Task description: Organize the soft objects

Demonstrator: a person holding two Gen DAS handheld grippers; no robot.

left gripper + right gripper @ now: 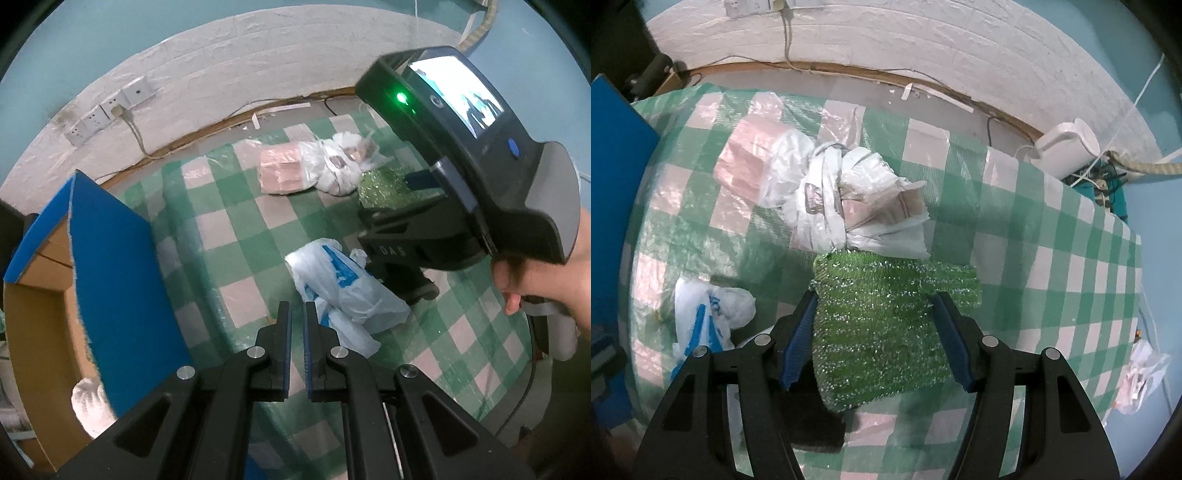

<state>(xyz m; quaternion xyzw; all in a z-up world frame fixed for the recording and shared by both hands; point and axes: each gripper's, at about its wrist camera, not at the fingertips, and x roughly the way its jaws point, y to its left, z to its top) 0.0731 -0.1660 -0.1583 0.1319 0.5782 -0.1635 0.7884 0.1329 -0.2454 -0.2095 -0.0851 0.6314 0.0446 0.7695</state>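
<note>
Left gripper (297, 314): jaws narrow, a slim gap between the blue pads, nothing held. It points down at the checked tablecloth (236, 236), tips just beside a crumpled white and blue plastic bag (343, 288).

Right gripper (875, 325): jaws part open, with a glittery green scouring pad (882, 332) between them. Both pads stand against its sides; the pad is lifted, its shadow falling on the cloth below.

Writing: the letters "DAS" appear on the body of the right gripper in the left wrist view, partly cut off. Print on the white and blue bag is not legible. No other label can be read.

Left wrist view only: a blue-faced cardboard box (110, 280) at the left, open, with a white bundle (90, 406) inside; the person's hand (535, 280) on the right gripper's handle; its lit screen and green lamp.

Right wrist view only: a white device (1067, 144) with cables at the table's far right corner, and a crumpled bag (1141, 376) beyond the right edge.

Both views: a tied white bag bundle (849, 203) touching the scouring pad's far edge, and a pink wrapped packet (746, 162) beside it; wall sockets (107, 110) behind.
</note>
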